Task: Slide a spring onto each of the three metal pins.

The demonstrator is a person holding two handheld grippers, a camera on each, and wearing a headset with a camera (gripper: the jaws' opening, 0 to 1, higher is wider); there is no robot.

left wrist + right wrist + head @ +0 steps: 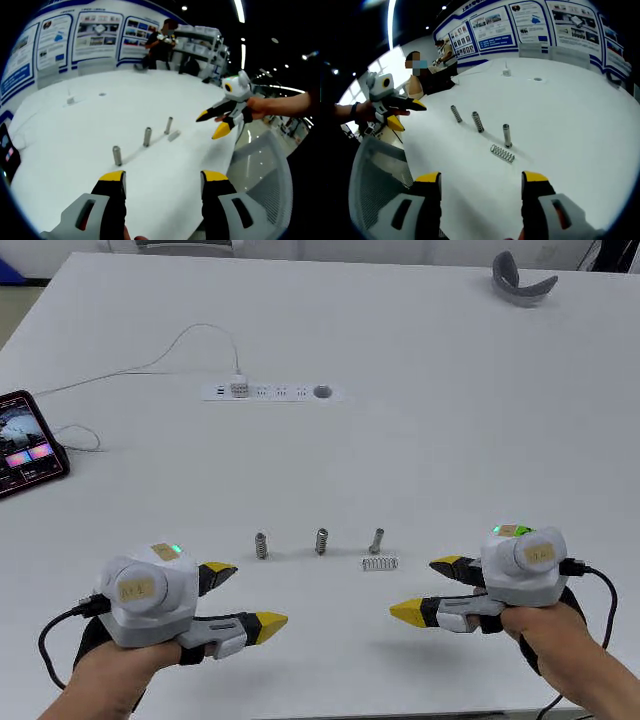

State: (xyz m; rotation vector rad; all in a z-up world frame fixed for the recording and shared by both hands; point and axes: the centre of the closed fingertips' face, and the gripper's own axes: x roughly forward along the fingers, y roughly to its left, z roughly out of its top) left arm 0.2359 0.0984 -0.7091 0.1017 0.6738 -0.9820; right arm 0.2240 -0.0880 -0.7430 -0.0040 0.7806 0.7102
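Note:
Three metal pins stand in a row on the white table (420, 440). The left pin (261, 545) and the middle pin (321, 540) each carry a spring. The right pin (376, 539) is bare, and a loose spring (379, 563) lies flat just in front of it. In the right gripper view the bare pin (506, 135) and loose spring (502, 153) sit ahead of the jaws. My left gripper (250, 595) hovers open, near and left of the pins. My right gripper (420, 588) hovers open to their right, holding nothing. In the left gripper view the pins (147, 136) lie ahead.
A white power strip (270, 392) with a plugged cable lies mid-table. A tablet (25, 445) rests at the left edge. A grey curved object (522, 282) sits far right. The table's front edge runs just below both hands. A mesh chair (380, 170) stands beside the table.

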